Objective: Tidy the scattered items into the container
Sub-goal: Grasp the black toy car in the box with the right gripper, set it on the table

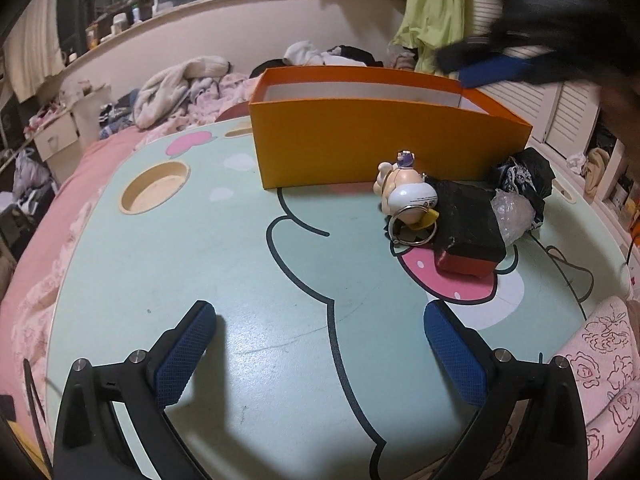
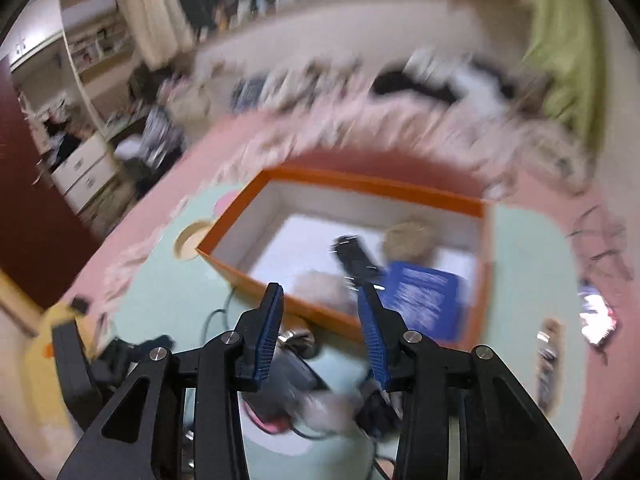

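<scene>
An orange box (image 1: 384, 136) stands at the back of the mint cartoon table. In front of it lie a toy figure keychain (image 1: 406, 190), a black and red box (image 1: 466, 236) and a black bag with plastic wrap (image 1: 520, 188). My left gripper (image 1: 320, 356) is open and empty, low over the table's near side. My right gripper (image 2: 320, 320) is open and empty, high over the orange box's (image 2: 304, 312) near wall; it also shows blurred in the left wrist view (image 1: 496, 68). Inside the box lie a blue packet (image 2: 424, 300), a black object (image 2: 354, 256) and a tan round item (image 2: 408, 236).
A round cup hole (image 1: 154, 192) sits in the table at the left. Pink bedding (image 1: 60, 248) surrounds the table, with piled clothes (image 1: 180, 88) behind. The right wrist view is motion-blurred.
</scene>
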A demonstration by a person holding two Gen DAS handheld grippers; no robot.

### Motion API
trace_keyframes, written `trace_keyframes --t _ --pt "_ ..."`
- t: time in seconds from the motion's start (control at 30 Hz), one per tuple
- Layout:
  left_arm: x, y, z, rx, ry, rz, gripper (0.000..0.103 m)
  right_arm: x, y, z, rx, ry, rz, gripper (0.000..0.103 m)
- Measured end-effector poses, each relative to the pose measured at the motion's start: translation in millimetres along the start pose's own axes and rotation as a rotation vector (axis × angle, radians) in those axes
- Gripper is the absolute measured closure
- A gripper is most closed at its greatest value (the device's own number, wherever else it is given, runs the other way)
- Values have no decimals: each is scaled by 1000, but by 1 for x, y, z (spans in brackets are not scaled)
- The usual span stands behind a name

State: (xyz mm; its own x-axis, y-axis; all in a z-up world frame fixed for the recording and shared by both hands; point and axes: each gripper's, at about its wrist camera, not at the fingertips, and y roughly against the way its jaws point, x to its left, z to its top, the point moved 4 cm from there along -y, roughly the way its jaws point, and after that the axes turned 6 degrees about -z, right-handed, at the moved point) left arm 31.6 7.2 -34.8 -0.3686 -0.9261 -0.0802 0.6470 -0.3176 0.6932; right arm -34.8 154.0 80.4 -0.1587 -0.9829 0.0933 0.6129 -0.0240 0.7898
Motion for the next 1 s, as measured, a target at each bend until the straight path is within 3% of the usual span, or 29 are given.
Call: trace_keyframes --t 0.1,0.17,0.27,0.3,0.37,0.47,0.57,0.67,0.73,0.83,0.93,1.0 --pt "0 1 0 -2 -1 0 0 0 -43 21 153 34 -73 63" --pt "0 1 0 -3 0 -1 0 3 -62 27 205 75 -120 63" --pt "-1 1 0 -3 0 0 0 2 -99 20 350 137 -209 63" --pt "-1 1 0 -3 -2 2 0 1 -105 18 341 153 -245 63" --pt "-1 2 0 -5 0 -1 0 0 -106 20 332 110 -207 74" --pt "-1 3 1 -5 0 -1 0 3 -101 21 275 82 -193 75" --pt "-1 3 1 -6 1 0 0 11 -76 21 102 59 -138 75" --pt "-1 3 1 -5 2 0 0 13 -23 22 -123 18 -74 75" --pt "0 3 1 -5 3 0 0 16 19 14 -227 9 -28 75" --pt "1 3 1 -3 8 -3 0 21 50 -5 -229 29 50 75" --pt "0 4 2 -2 10 -2 0 24 50 -30 -103 36 175 75" --pt "1 4 2 -3 10 -2 0 23 35 -44 -28 35 196 75"
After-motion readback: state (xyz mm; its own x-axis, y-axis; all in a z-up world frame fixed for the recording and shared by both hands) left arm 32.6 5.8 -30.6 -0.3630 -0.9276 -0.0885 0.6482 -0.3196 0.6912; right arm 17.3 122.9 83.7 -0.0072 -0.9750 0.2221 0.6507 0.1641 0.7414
